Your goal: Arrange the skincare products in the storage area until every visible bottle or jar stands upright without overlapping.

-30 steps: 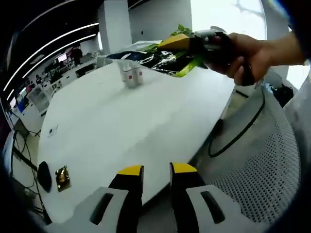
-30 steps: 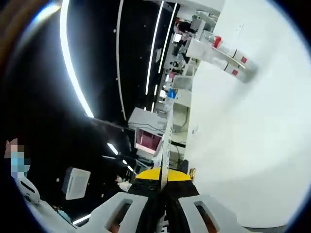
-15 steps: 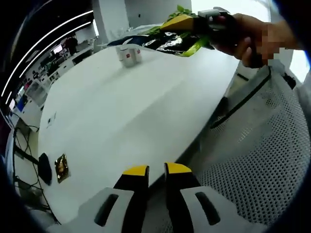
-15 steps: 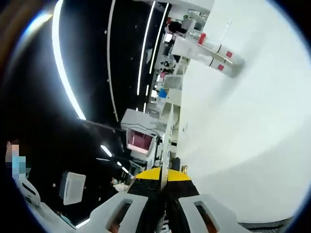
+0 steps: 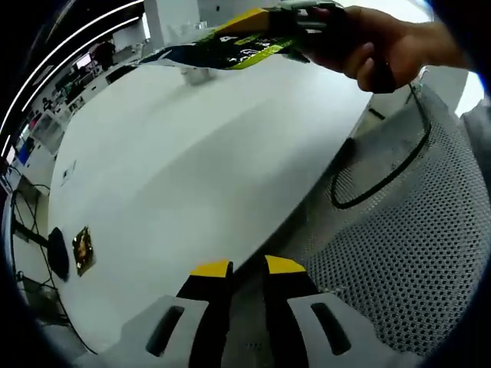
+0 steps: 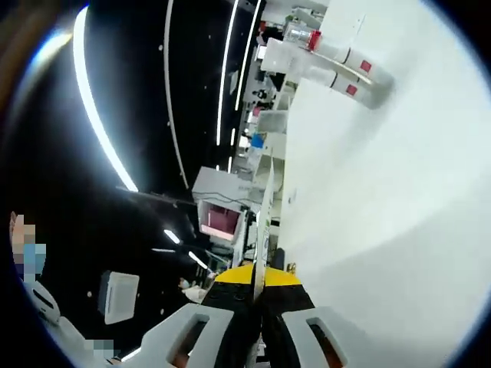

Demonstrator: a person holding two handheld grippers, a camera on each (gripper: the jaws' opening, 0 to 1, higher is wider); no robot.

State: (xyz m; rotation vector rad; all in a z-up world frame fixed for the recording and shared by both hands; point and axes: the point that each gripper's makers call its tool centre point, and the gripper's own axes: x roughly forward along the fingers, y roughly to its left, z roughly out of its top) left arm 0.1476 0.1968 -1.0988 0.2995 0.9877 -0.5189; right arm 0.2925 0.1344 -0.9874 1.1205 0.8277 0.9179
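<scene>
Where table (image 5: pixel 192 153) ends; mesh chair (image 5: pixel 399 253)

We are in an open-plan office. A big white surface (image 5: pixel 192 161) like a meeting table runs toward rows of desks (image 5: pixel 57 107) with monitors, and a grey mesh chair (image 5: pixel 399 253) sits at its edge with a black cable (image 5: pixel 383 180) draped over it. We also see long strip lights (image 6: pixel 92 115) crossing a dark ceiling in the right gripper view, with more desks and screens (image 6: pixel 219 218) along the far side.
</scene>
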